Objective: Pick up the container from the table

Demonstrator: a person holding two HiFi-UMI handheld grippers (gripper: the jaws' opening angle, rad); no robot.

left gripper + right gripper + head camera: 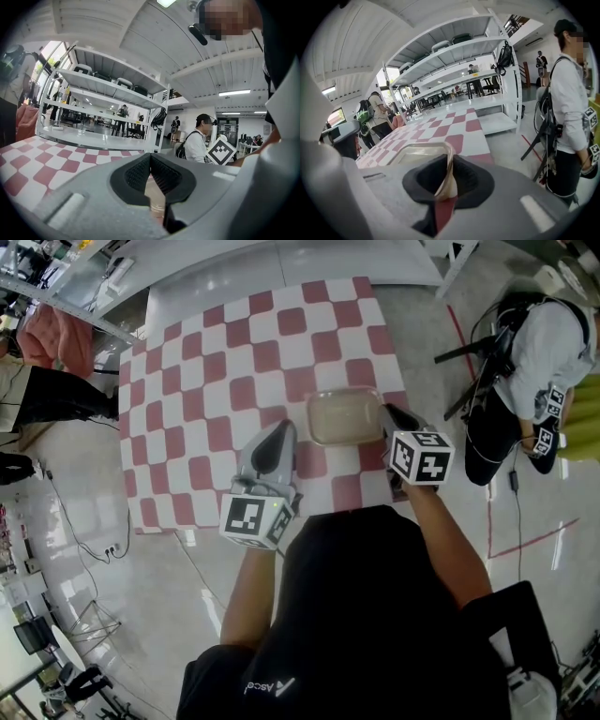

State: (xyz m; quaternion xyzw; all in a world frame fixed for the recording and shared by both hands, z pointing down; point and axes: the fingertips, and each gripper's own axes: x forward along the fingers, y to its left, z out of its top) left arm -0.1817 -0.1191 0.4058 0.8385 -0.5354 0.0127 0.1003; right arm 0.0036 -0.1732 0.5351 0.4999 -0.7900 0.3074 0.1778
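Over the checkered surface point(206, 381) in the head view, a translucent, lidless rectangular container point(344, 416) sits near the edge closest to the person. The right gripper point(391, 418) meets its right-hand wall, while the left gripper point(278, 435) hangs just beside its left end and looks to be apart from it. From this steep angle I cannot tell whether the container rests on the cloth or is already a little off it. In the left gripper view, the left gripper point(150, 161) has its ribbed pads pressed together at the tips. Nothing is clearly caught between them. A pale patch shows through the gap lower down, and I cannot say what it is. Beyond the jaws lie the red and white squares of the surface point(51, 161) and a white shelving rack point(108, 93). In the right gripper view, the right gripper point(449, 176) is clamped narrow on a thin beige wall of the container point(417, 152), whose rim runs off to the left above the surface point(454, 124). A bystander point(569, 108) stands well apart on the floor to the right. By my reading the grasp is made and is one-sided, by the right gripper alone. What remains is the lift clear of the surface, and the thin wall may flex or the container may tip as its weight hangs from one side.
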